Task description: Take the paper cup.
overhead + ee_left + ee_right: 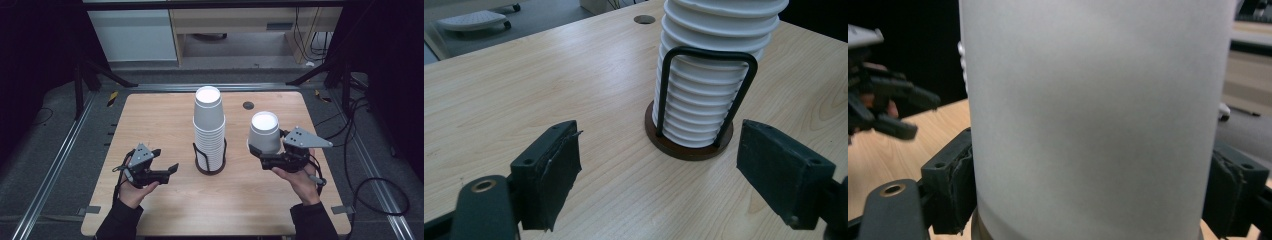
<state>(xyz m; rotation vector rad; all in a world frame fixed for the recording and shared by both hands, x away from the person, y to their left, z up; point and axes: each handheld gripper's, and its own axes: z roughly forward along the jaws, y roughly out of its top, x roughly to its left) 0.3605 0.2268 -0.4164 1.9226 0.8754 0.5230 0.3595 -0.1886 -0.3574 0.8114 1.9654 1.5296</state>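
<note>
White paper cup (264,131), upside down, pinched by right gripper (267,159) right of the cup stack (209,127) in its wire holder (210,159). Left gripper (159,170) spread, empty, left of stack. Cup separated; placing remains.

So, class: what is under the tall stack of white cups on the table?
The stack of cups stands upside down on a round brown base with black wire loops around it. Whatever lies inside the cups is covered.
</note>
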